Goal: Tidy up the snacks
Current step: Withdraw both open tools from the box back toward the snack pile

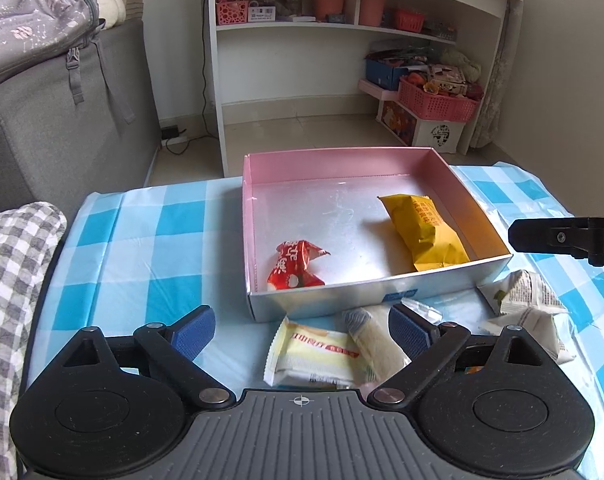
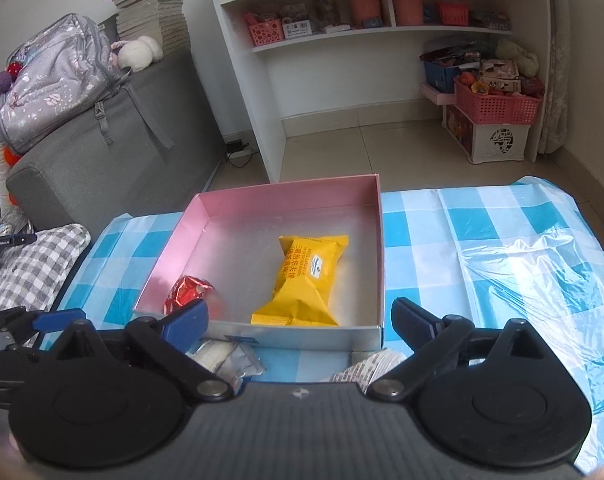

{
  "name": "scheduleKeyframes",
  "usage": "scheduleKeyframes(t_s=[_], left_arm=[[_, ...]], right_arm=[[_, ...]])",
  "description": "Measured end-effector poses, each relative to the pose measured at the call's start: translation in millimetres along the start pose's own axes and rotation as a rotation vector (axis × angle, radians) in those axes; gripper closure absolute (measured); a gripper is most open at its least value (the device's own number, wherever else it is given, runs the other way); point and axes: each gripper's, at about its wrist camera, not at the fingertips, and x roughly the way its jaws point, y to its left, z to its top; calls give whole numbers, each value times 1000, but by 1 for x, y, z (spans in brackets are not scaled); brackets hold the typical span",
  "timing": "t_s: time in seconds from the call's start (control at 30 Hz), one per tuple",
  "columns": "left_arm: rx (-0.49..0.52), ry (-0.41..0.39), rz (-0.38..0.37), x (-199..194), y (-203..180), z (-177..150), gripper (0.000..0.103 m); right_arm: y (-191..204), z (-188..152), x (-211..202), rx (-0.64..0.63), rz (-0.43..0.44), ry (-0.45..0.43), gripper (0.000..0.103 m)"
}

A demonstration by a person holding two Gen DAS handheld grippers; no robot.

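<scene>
An open box (image 1: 258, 200) with pink inner walls stands on the checked tablecloth. Inside it lie a red snack (image 1: 296, 266) near the front left and a yellow packet (image 1: 426, 232) at the right. My left gripper (image 1: 302, 320) hovers open just in front of the box, holding nothing. Under it lie a cream packet (image 1: 318, 356) and a pale roll-shaped packet (image 1: 376, 340); a newsprint-patterned packet (image 1: 526, 304) lies to the right. In the right wrist view my right gripper (image 2: 300, 312) is open and empty above the box's front wall (image 2: 302, 338), with the yellow packet (image 2: 306, 280) and red snack (image 2: 186, 294) beyond.
A blue-and-white tablecloth (image 2: 482, 232) with a clear plastic sheet covers the table. A checked cushion (image 1: 10, 280) lies at the left edge and a grey sofa (image 2: 102, 160) stands behind it. Beyond the table are a white shelf unit (image 1: 294, 72) and a pink basket (image 1: 438, 100).
</scene>
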Motion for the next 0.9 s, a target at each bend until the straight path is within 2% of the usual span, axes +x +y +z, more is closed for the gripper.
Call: scheduleKeyframes(t_s=[0.1,0.43,0.53,0.73,0.9], left_arm=[[-1,2,9,-16,3,-14,4],[-33,4,56,-46,18,-69,4],[-44,3,61,-48,21,-84,4],[12,-17,65,-43,19,-115,4],[27,-26,52,-37,19,-130,4]], right_arm=[[6,-9,-8,-23,1,7,2],[18,-51,-23,-87,25,22,0],[22,-62,-23,-125,16,29,0],[24,-88,-25,-200,44,15,0],[23,-110,-17,-299,33,45,0]])
